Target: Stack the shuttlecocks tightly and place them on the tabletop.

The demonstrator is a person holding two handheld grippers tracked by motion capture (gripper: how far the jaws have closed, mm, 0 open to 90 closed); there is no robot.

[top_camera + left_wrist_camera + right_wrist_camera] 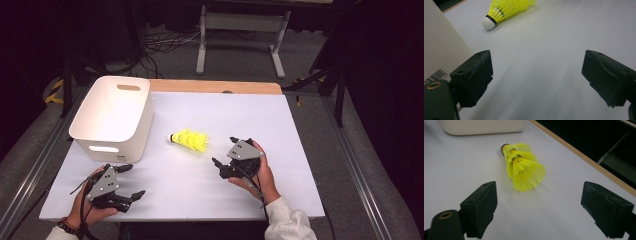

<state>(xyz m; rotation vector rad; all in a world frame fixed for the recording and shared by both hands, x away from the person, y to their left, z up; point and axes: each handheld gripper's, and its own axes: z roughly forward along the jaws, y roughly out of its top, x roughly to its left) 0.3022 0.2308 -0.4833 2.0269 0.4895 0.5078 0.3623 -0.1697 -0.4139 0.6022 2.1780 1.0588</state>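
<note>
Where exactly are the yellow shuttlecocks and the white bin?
yellow shuttlecocks (pixel 525 171), right gripper view, on the mesh skirt.
white bin (pixel 142 125), high view, on its right outer wall.

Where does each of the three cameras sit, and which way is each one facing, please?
High view: above the person's side, looking forward and down on the table; both hands, left gripper and right gripper show.
Left gripper view: between its open jaws, facing the shuttlecocks' cork end beside the white bin.
Right gripper view: between its open jaws, facing their skirt end.
All share the yellow shuttlecocks.
</note>
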